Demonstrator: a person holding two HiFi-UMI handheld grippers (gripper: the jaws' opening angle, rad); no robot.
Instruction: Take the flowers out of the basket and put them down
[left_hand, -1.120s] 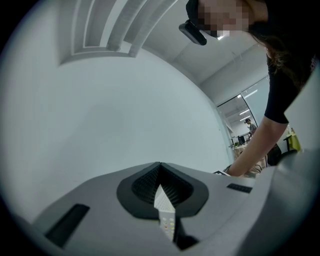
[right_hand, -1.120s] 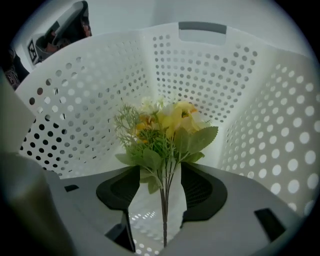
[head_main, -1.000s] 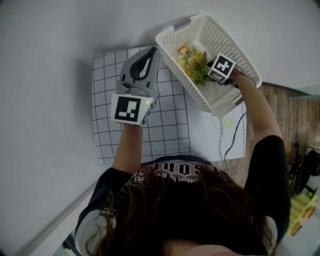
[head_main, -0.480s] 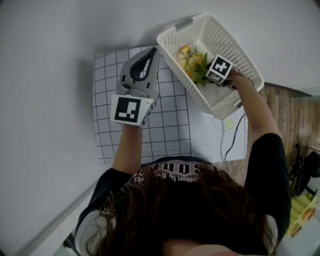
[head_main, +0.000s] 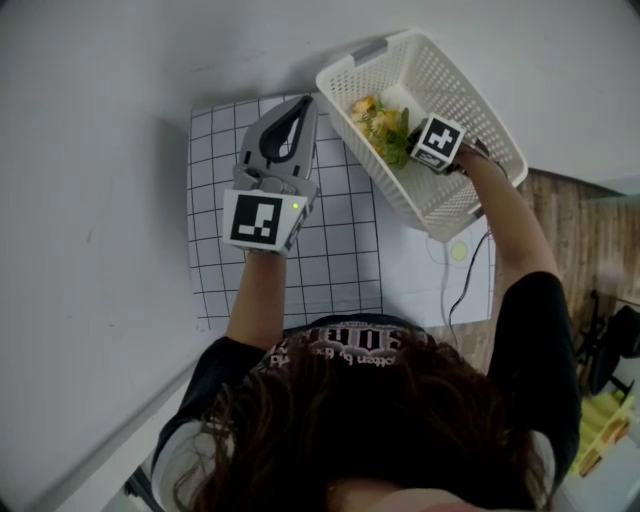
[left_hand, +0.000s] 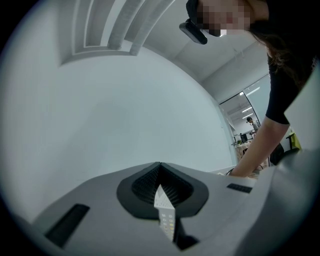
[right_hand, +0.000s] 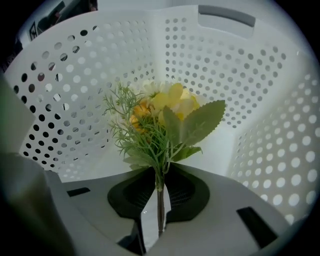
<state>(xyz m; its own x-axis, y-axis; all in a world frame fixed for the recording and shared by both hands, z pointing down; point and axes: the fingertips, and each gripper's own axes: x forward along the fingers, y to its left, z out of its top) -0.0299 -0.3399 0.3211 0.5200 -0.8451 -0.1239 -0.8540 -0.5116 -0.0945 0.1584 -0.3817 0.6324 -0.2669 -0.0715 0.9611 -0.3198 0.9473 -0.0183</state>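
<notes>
A small bunch of yellow flowers (right_hand: 167, 117) with green leaves is inside the white perforated basket (right_hand: 200, 55). Its thin stem runs down between the jaws of my right gripper (right_hand: 160, 186), which are closing and pinch it. From the head view, the right gripper (head_main: 412, 140) reaches into the basket (head_main: 345, 100) from the right, and the flowers (head_main: 385, 125) lie just beyond its marker cube. My left gripper (head_main: 297, 112) rests on the checkered mat (head_main: 330, 250) left of the basket, its jaws together with nothing held. The left gripper view shows its tips (left_hand: 160, 170) meeting against a bare wall.
The basket stands at the far right corner of the mat, partly over a white sheet (head_main: 410, 270). A small yellow-green disc (head_main: 457, 250) and a cable (head_main: 445, 290) lie on that sheet. The table edge and wooden floor (head_main: 570, 220) are to the right.
The right gripper's jaws have come together on the flower stem. The flowers have shifted slightly toward the basket's far end. The left gripper has stayed where it was.
</notes>
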